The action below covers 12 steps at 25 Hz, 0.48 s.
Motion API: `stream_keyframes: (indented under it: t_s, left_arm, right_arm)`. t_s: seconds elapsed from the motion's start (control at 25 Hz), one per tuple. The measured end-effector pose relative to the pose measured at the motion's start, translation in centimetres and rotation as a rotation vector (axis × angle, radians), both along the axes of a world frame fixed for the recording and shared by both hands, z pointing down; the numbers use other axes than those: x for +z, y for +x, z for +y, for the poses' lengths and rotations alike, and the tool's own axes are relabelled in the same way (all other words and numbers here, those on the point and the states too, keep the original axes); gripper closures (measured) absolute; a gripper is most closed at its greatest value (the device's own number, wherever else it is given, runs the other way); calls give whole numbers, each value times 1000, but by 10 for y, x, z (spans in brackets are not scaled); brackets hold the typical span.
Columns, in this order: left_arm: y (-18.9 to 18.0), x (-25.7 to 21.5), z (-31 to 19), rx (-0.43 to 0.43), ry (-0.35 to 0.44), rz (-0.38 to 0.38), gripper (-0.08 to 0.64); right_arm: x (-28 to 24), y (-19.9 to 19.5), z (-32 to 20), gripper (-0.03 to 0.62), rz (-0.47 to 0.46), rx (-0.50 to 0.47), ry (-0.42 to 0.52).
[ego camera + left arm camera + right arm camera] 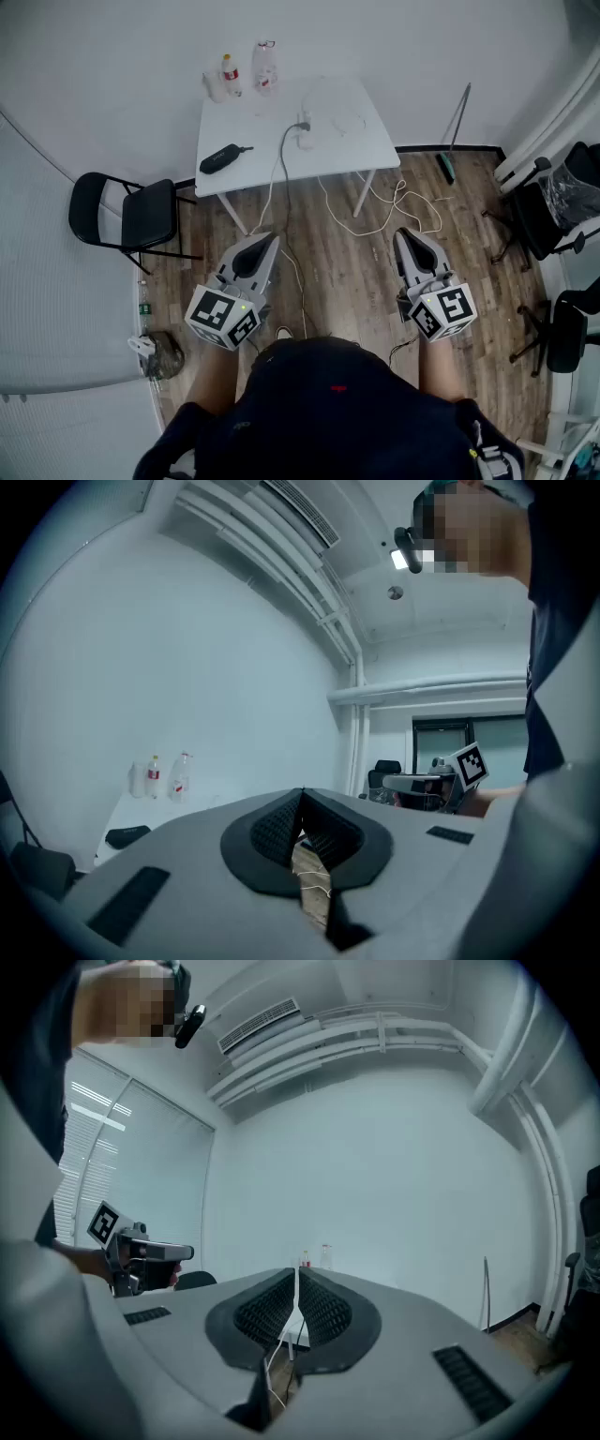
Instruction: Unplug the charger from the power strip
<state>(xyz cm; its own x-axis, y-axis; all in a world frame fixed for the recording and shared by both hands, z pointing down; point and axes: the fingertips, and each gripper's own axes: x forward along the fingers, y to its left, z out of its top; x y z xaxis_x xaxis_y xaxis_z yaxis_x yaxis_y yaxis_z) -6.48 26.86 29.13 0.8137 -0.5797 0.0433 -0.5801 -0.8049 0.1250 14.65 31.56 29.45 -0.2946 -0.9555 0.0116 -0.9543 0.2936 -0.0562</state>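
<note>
Two grey handheld tools held level above brown wood-plank floor [328, 272], well apart from white rectangular table [352, 141] ahead. Closed and empty: left gripper [267, 237], black ribbed pads [272, 832] pressed together at the tips; right gripper [405, 233] likewise. On the tabletop, small white power strip [306, 142] with dark-topped charger [303, 122] at its far end, grey cord [279, 164] trailing over the front edge. Nearby, black oblong pouch [221, 158]; at the far corner, clear plastic bottles [265, 67]. Black folding chair [141, 216] beside the table, picture left.
</note>
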Motion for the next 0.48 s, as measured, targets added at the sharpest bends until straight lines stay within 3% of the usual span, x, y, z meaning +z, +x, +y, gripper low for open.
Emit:
stream_keyframes:
  t_s: [0.48]
  left_arm:
    - [4, 3, -5, -7, -4, -11, 541]
  right_arm:
    - [8, -2, -10, 560, -4, -28, -30]
